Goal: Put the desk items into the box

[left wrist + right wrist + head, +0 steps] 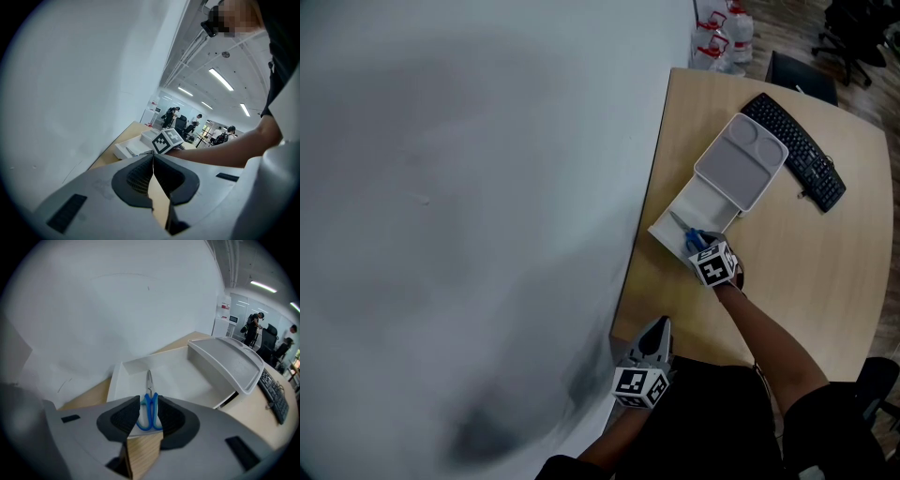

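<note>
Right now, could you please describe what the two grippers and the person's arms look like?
Both the left gripper and right gripper have broad light-grey shells with dark, ribbed pads at the jaws. Each carries a white cube printed with black square markers. No cables show. The person wears a dark short-sleeved top.

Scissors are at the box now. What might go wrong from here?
1. The scissors sit at the near end of the box, blue handles between the right tongs; pulling back askew may drag them out.
2. The lid rests tilted on the box's far end; a bump may shift it.
</note>
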`<state>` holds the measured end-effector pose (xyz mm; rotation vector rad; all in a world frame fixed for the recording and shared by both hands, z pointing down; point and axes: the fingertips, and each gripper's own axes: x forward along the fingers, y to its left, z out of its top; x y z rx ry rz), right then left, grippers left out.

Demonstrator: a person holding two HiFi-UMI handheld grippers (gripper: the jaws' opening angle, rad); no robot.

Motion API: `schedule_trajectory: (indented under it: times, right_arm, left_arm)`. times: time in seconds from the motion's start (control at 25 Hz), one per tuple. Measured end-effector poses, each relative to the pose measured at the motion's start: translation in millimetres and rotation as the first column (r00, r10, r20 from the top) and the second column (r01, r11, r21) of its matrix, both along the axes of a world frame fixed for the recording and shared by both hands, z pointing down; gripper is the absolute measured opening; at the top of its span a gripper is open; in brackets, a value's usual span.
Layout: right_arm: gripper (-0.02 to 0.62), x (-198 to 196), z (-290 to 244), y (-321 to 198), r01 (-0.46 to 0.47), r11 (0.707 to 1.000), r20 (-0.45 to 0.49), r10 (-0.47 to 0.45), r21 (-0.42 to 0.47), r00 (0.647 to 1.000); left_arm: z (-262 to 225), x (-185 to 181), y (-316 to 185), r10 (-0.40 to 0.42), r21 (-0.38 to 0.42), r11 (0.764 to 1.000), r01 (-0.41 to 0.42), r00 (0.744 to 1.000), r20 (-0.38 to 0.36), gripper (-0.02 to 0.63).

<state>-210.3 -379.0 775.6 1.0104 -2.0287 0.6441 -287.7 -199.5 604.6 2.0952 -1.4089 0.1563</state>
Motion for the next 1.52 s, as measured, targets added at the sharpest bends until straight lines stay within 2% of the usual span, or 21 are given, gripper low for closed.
schedule_trajectory:
  times: [0.2,0.36,0.52,0.72,0.88,1.08,1.24,1.32,1.52]
  right_arm:
    - [0.176,-0.9,-28.8,0.9,-0.022,0.999,0.081,0.018,0.05,0.997]
    - [0.176,1.9,-55.4,22.6,-0.029,0.996,0.111,0.02,0.079,0.994]
    - [0.152,7.5,-100.2,46.2,-0.023,0.989,0.167,-0.002,0.148,0.986]
    - [0.131,34.4,-146.1,83.5,-0.093,0.983,0.26,0.049,0.161,0.964]
    - [0.115,65.3,-177.7,116.2,-0.148,0.973,0.294,0.091,0.176,0.951]
    - [0.077,112.1,-219.4,161.9,-0.198,0.959,0.346,0.12,0.201,0.93]
    - [0.066,169.1,-247.1,205.5,-0.277,0.938,0.403,0.176,0.207,0.898]
    - [0.066,202.1,-259.5,231.3,-0.314,0.924,0.417,0.203,0.218,0.886]
    - [0.066,284.3,-289.2,294.8,-0.378,0.872,0.388,0.246,0.311,0.888]
  left_arm:
    - [-7.7,-4.3,7.9,-0.011,0.026,1.0,0.011,1.0,0.0,0.015]
    - [-17.8,-6.8,20.0,-0.009,0.044,0.999,0.009,1.0,-0.007,0.015]
    - [-26.6,-3.3,29.2,0.011,0.073,0.997,-0.01,1.0,-0.015,0.015]
    - [-21.5,12.4,40.1,0.064,0.109,0.992,-0.062,0.998,-0.015,0.015]
    - [-33.3,31.8,45.6,0.073,0.126,0.99,-0.068,0.997,-0.032,0.015]
    - [-63.5,81.4,53.2,0.135,0.162,0.979,-0.124,0.989,-0.058,0.015]
    - [-89.5,132.7,68.6,0.177,0.196,0.967,-0.164,0.983,-0.054,0.015]
    - [-102.7,162.5,84.8,0.193,0.205,0.962,-0.18,0.98,-0.049,0.015]
    - [-128.0,237.1,135.8,0.246,0.208,0.951,-0.229,0.967,-0.062,0.015]
